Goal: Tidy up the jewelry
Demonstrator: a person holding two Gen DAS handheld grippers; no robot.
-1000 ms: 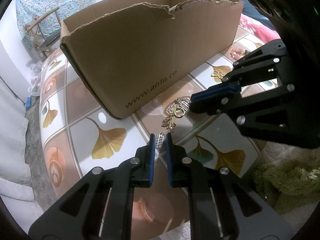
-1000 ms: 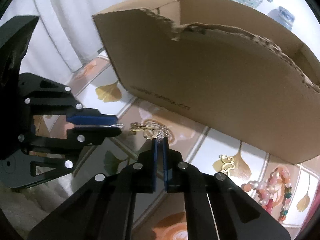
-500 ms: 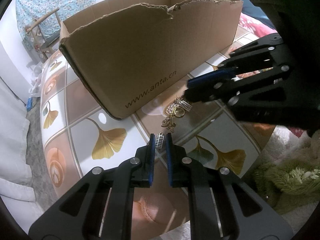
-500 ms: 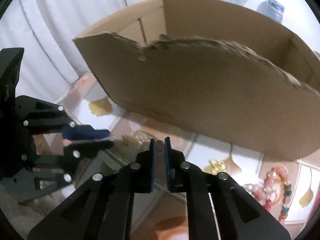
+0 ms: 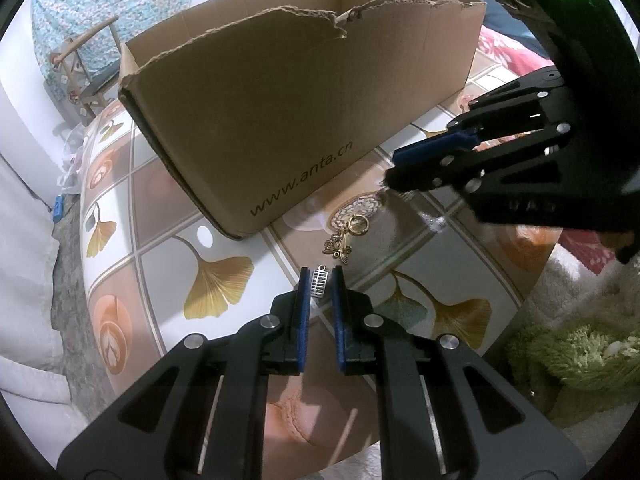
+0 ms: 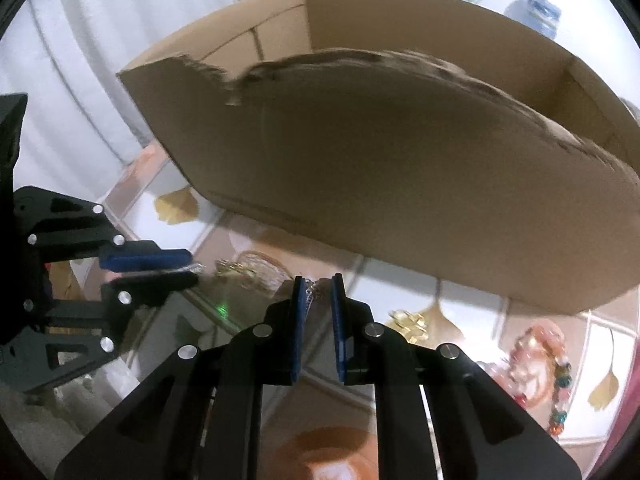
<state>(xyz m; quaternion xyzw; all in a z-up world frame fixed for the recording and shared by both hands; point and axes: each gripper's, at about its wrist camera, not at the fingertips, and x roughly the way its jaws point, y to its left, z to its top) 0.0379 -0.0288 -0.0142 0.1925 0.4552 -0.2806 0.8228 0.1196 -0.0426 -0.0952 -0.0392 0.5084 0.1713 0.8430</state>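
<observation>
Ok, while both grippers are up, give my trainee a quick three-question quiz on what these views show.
1. True or false: the gold butterfly pendant lies inside the cardboard box.
2. What sits between the left gripper's fingertips? A) a silver charm B) a wristwatch C) nothing
3. Fill in: in the right wrist view, the bead bracelet lies on the table to the ___ of the right gripper.

Key: 1 false, it lies on the table in front of the box; 2 A; 3 right.
</observation>
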